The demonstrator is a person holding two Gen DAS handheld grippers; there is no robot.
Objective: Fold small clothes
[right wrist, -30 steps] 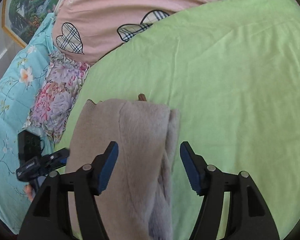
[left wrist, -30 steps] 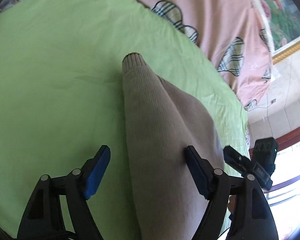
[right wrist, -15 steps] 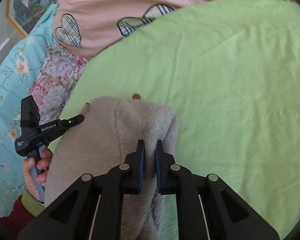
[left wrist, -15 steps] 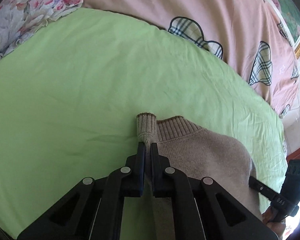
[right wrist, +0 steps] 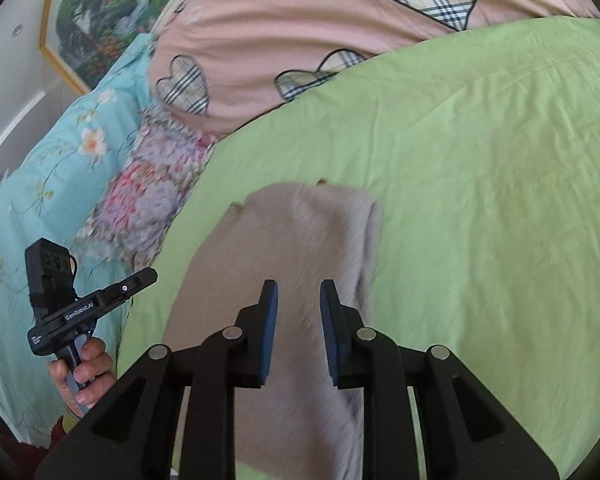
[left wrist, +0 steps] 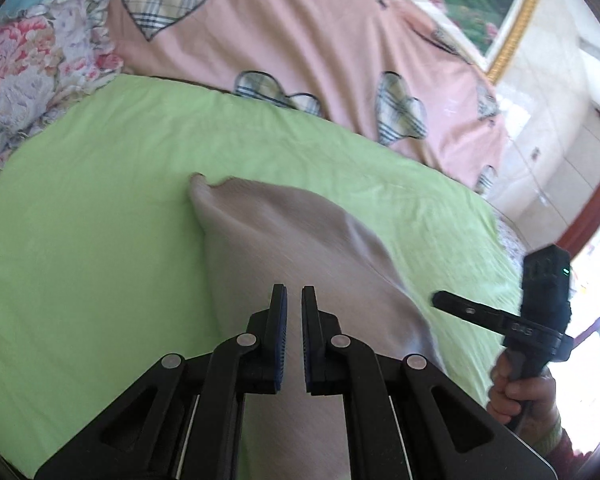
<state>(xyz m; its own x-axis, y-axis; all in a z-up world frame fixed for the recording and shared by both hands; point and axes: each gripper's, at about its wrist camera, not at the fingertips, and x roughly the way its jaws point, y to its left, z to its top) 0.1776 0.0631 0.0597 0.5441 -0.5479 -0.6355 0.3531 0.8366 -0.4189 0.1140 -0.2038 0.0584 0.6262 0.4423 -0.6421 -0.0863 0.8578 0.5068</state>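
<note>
A beige knitted sweater (left wrist: 300,240) (right wrist: 300,240) lies folded lengthwise on the green sheet (left wrist: 100,240). Its ribbed cuff (right wrist: 236,208) peeks out at the far left corner. My left gripper (left wrist: 294,300) hovers above the sweater's near half with its jaws shut. Only a thin slit shows the fabric lying below, and nothing is pinched. Seen from the right wrist, the left gripper (right wrist: 150,276) is clear of the sweater's left edge. My right gripper (right wrist: 299,292) hangs over the sweater's right part. Its jaws are opening and the pads are not pressing the cloth.
A pink quilt with plaid hearts (left wrist: 300,40) lies beyond the sheet. A floral pillow (right wrist: 152,208) and a blue flowered cover (right wrist: 40,200) lie to the left. A framed picture (right wrist: 100,20) hangs on the wall. A hand (right wrist: 88,372) grips each handle.
Both grippers shut on the sweater half a second ago, the left on the cuff. Both have since pulled back and up. The cuff stayed on the bed, and the right jaws have parted.
</note>
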